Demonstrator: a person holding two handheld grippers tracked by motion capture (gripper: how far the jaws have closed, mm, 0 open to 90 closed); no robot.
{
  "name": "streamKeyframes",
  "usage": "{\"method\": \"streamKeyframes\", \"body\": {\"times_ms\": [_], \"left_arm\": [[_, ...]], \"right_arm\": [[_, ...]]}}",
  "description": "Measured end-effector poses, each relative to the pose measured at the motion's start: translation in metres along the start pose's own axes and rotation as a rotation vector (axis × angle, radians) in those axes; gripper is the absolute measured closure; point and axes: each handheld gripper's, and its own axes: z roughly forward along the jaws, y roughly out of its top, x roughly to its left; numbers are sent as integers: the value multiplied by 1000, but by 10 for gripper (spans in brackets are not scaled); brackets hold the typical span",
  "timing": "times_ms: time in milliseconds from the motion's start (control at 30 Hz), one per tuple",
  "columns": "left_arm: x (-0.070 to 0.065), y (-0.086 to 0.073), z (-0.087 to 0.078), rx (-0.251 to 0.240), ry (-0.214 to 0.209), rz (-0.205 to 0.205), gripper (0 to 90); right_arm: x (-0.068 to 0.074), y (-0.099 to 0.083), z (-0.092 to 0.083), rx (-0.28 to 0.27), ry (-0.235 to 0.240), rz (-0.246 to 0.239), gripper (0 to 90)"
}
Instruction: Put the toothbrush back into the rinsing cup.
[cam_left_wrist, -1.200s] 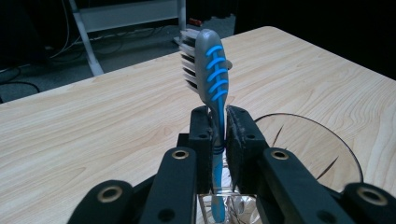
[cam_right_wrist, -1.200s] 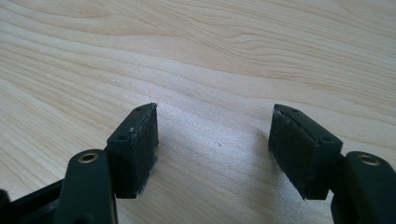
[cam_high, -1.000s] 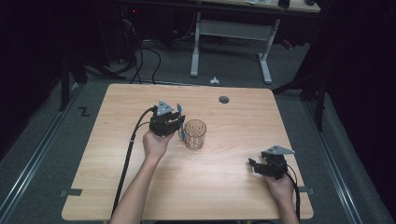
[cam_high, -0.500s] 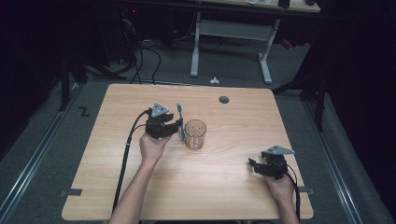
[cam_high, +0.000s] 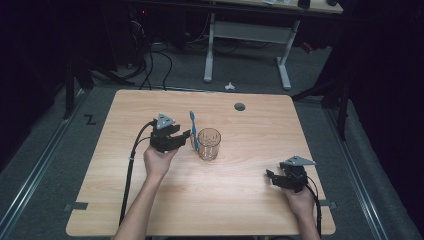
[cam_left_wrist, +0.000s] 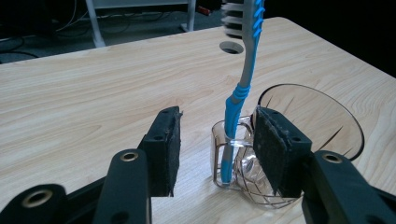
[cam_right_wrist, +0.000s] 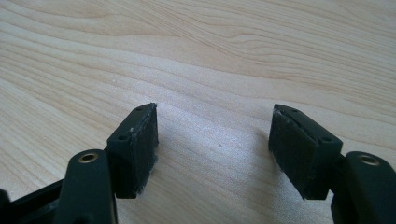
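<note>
- Table (cam_high: 150, 210): pale wood-grain top, rounded corners, a round dark hole (cam_high: 240, 106) near the far edge.
- Cup (cam_high: 209, 144): clear smoky plastic, round rim, faceted cut pattern low on the wall. Stands near the table's middle. A small clear side pocket is moulded onto its wall.
- Toothbrush (cam_left_wrist: 243, 88): blue-and-grey handle with ribbed blue grip, bristle head up. It stands nearly upright with its foot in the side pocket, on the cup's left side in the high view.
- Left gripper (cam_high: 187, 137): held in the left hand (cam_high: 157, 162), just left of the cup, grey three-cornered plate on top. Jaws spread; in the left gripper view the black, rough-faced pads (cam_left_wrist: 169, 147) sit either side of the brush and pocket, the right pad close against the cup's wall, the left pad clear of the brush.
- Right gripper (cam_high: 274, 177): low at the table's right front, well apart from the cup. Jaws spread wide over bare wood, nothing between the pads (cam_right_wrist: 140, 140).
- Black cable (cam_high: 131, 165) trails from the left gripper toward the near edge.
</note>
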Motion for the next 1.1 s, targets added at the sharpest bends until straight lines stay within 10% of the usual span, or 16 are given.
{"method": "streamKeyframes", "body": {"times_ms": [1100], "left_arm": [[5,-25,-26,-12,-10,-45,519]], "right_arm": [[0,0,0,0,0,1,335]]}}
